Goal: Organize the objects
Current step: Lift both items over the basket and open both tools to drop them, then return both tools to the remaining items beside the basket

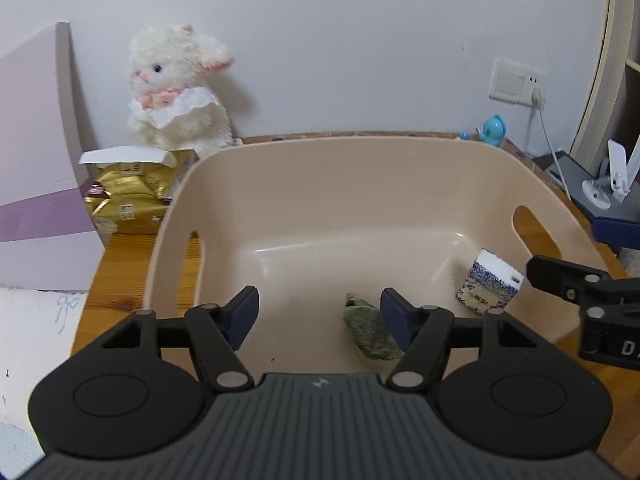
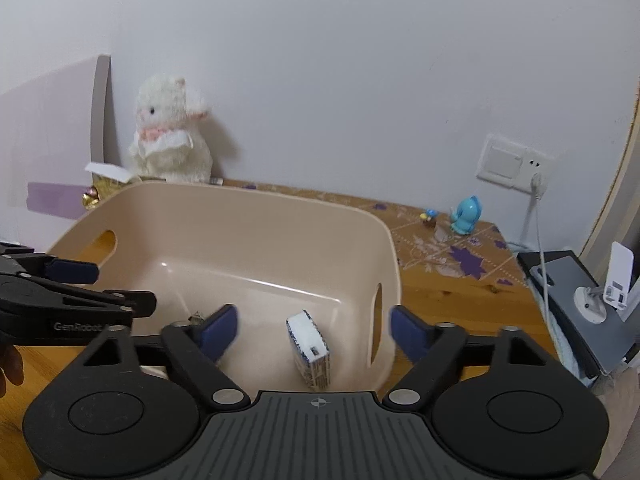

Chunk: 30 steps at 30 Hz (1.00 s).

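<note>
Two items already lie in the beige bin [image 1: 400,184] — a green packet [image 1: 370,330] near-centre, a small blue-and-white carton [image 1: 488,286] at right — and both grippers, left [image 1: 318,314] and right [image 2: 314,330], hover spread wide and empty, so lift clear of the rim before fetching more.

Beige bin [image 1: 360,184], perhaps green-mottled packet [image 1: 370,334]

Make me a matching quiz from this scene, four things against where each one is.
Things:
1. green packet
2. blue-white carton
3. plush rabbit
4. blue toy

Places:
A. against the wall, left of the bin
B. in the bin, near the right handle slot
C. on the table below the wall socket
D. in the bin, by the left claw

Pairs: 1-D, 2-B, 3-A, 4-C
</note>
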### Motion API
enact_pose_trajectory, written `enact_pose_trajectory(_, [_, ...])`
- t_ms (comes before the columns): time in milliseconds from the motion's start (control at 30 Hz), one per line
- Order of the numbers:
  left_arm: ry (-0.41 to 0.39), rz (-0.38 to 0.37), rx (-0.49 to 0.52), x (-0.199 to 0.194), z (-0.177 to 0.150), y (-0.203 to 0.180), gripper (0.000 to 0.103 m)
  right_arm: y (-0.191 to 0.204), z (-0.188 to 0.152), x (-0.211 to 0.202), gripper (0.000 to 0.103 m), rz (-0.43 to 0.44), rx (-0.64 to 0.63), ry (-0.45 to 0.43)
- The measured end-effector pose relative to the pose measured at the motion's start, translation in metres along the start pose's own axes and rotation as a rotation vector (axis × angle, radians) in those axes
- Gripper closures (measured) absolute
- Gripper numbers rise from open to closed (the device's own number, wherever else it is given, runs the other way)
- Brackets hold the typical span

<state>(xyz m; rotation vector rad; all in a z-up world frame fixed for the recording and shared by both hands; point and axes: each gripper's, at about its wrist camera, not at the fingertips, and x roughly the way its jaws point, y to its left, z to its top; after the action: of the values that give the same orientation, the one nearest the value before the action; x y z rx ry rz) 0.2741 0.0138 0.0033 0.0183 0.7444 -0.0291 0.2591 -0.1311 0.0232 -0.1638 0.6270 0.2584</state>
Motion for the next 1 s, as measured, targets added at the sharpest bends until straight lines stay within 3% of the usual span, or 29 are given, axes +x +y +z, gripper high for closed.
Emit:
enact_pose_trajectory(233, [-0.052,0.024,-0.025,-0.038,-0.007,0.003,0.025,0.001,-0.007,-0.036,0.000,-0.001,0.007,-0.032])
enact_pose_trajectory(500, [-0.074,0.046,-0.020,-0.076,-0.026,0.001,0.023,-0.007,-0.020,-0.070,0.000,-0.001,0.025,-0.036])
enact_pose_trajectory(1000, [-0.005,0.076,-0.035,-0.099,-0.091,0.012,0.022,-0.001,-0.085,-0.079,0.000,0.016,0.026,0.096])
